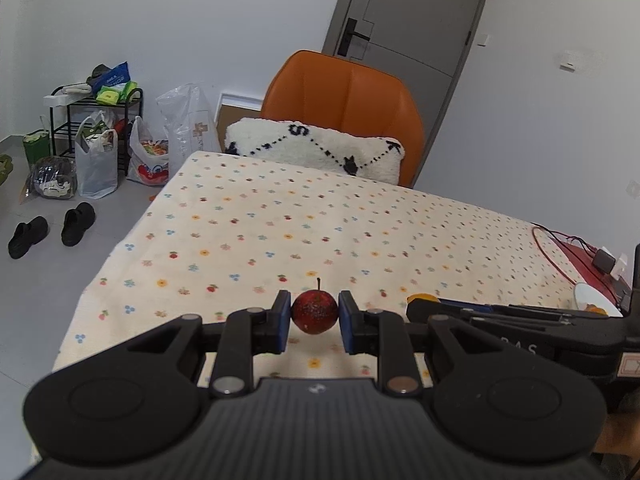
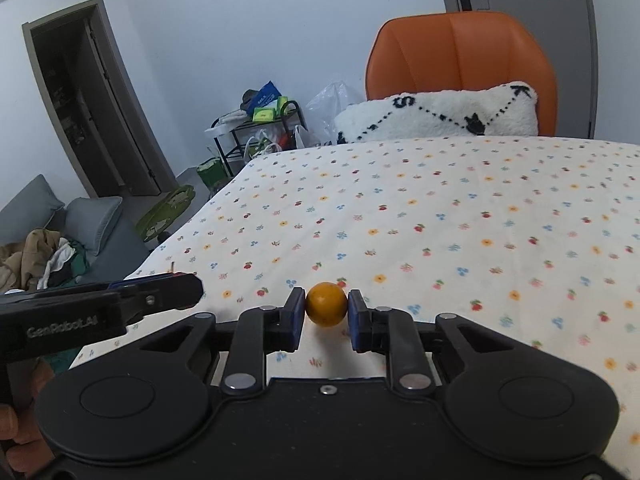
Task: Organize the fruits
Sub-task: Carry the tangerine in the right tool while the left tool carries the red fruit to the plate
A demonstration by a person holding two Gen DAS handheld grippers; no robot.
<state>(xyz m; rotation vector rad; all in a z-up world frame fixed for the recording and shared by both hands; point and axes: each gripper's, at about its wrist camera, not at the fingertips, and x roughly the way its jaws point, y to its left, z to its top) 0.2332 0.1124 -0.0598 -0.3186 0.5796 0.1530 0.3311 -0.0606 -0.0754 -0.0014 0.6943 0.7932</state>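
Left wrist view — left gripper [image 1: 314,312] clamps red fruit [image 1: 314,311]; right gripper [image 2: 327,310] clamps orange fruit [image 2: 326,304].

The white dish [image 1: 596,300] at the right edge of the left wrist view was largely hidden behind the right gripper [image 1: 424,300], its contents unreadable. The red mat [image 1: 576,256] beneath it was cut off by the edge. In the right wrist view, a hand [image 2: 24,420] was cropped at the lower left corner.
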